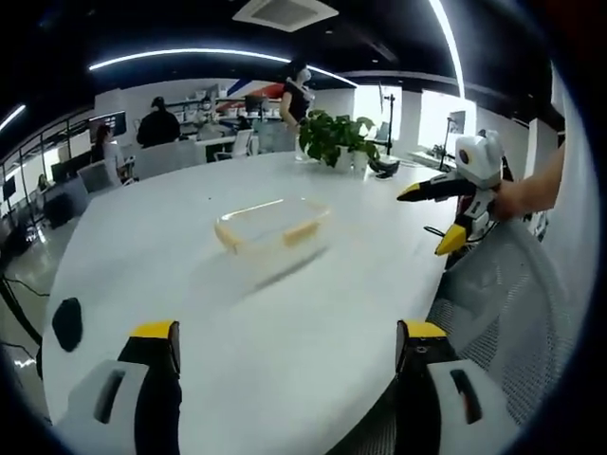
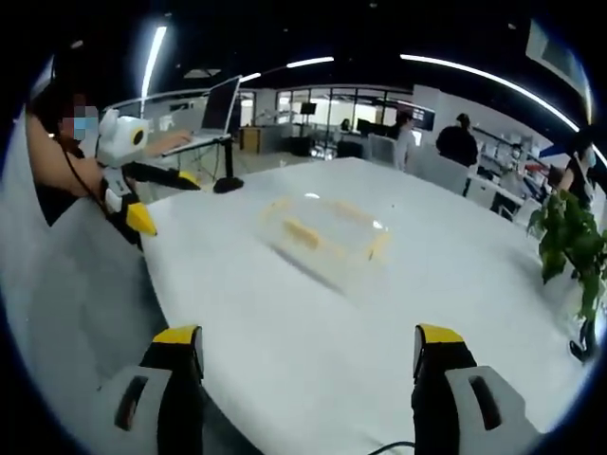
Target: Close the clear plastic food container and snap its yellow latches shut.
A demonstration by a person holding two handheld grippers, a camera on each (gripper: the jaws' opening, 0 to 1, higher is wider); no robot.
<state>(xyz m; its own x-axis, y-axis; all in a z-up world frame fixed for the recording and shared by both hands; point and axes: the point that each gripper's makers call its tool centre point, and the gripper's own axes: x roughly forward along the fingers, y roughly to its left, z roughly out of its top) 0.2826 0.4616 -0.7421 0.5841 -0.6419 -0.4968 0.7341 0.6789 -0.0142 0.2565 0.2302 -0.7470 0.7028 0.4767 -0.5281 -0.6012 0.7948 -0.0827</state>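
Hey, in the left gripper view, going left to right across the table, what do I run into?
Black patch on the table → clear container with yellow latches → potted plant → the right tongs, jaws apart, held by a hand.

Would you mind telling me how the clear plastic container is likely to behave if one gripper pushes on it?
The clear container looks empty and thin-walled, so it is probably light and may slide on the smooth white table rather than stay put. Its low, wide shape suggests it is unlikely to tip. The walls may flex a little under pressure.
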